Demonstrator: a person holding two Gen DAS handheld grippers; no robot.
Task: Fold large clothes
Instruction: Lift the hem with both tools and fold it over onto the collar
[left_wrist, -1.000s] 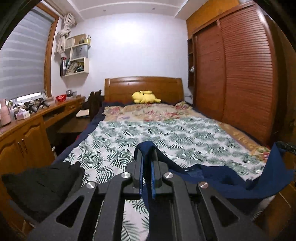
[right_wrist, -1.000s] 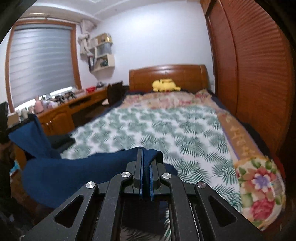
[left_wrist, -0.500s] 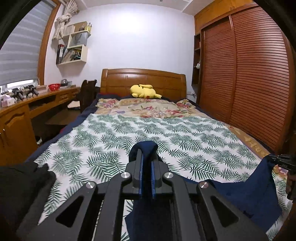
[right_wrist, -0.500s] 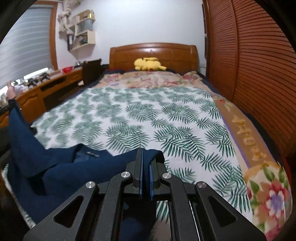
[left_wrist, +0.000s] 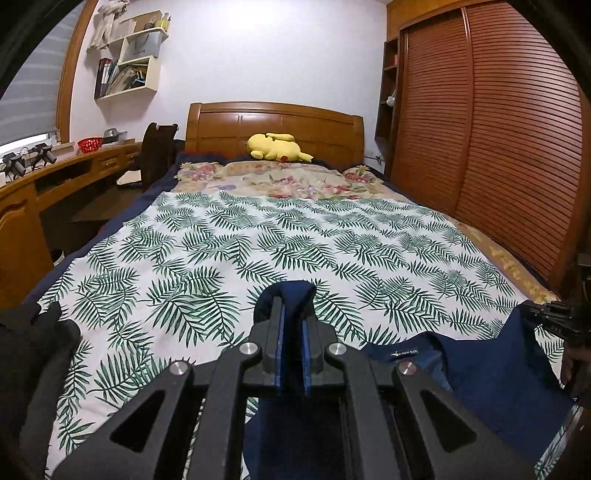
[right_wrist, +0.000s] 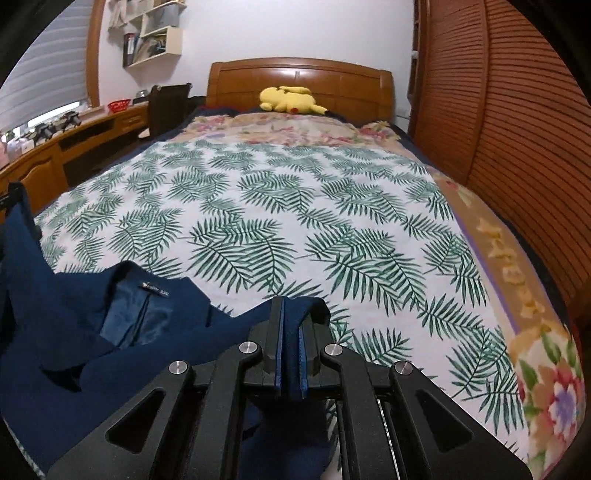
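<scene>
A navy blue garment (left_wrist: 476, 376) (right_wrist: 74, 332) with a neck label is stretched between both grippers at the foot of the bed. My left gripper (left_wrist: 291, 314) is shut on a bunched corner of it, which pokes out past the fingertips. My right gripper (right_wrist: 290, 317) is shut on the opposite corner. The collar and lining (right_wrist: 136, 314) lie on the leaf-print bedspread (right_wrist: 295, 206). In the left wrist view the right gripper (left_wrist: 554, 317) shows at the far right edge, holding the cloth up.
A yellow plush toy (left_wrist: 277, 147) lies by the wooden headboard (left_wrist: 273, 125). A slatted wardrobe (left_wrist: 498, 129) runs along the bed's right side. A wooden desk (left_wrist: 44, 184) and a dark chair (left_wrist: 157, 155) stand on the left. Dark clothing (left_wrist: 33, 350) lies at the bed's near left corner.
Both grippers have moved forward over the bed and come down with the garment. The garment's collar part now rests on the bedspread instead of hanging.
</scene>
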